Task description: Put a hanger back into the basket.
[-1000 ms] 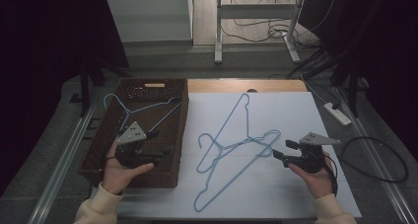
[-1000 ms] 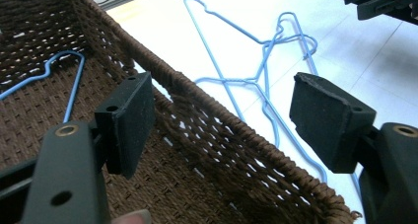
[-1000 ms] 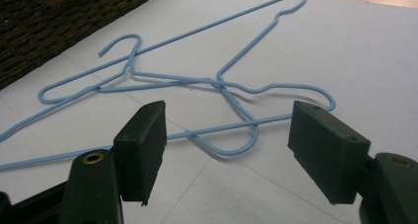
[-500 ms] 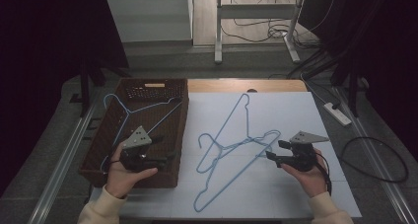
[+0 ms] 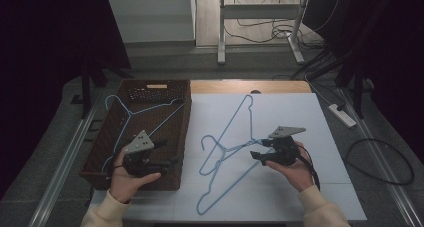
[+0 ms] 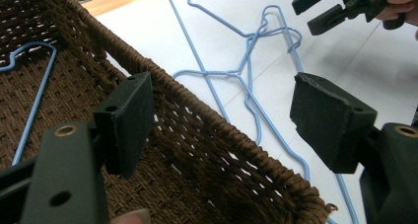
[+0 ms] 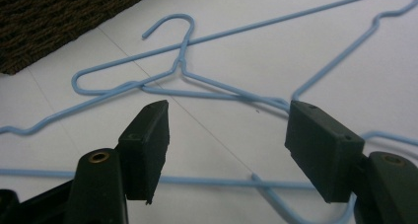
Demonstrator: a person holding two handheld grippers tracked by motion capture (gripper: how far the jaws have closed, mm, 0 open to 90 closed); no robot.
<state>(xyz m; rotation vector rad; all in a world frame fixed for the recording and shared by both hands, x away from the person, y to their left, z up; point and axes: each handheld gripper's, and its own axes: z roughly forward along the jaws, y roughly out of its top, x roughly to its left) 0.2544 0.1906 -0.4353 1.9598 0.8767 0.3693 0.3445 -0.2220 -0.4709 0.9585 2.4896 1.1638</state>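
The right hand-held gripper [image 5: 257, 150], jaws spread and empty, was closing on the tangled blue hangers [image 5: 225, 152] lying on the white desk [image 5: 300, 112], apparently for the basket [image 5: 100, 157], while the left hand-held gripper [image 5: 167, 154] hovered spread above it.

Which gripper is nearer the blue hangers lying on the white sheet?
Right. The right gripper hovers open at the hangers; the left gripper hangs open above the wicker basket beside them.
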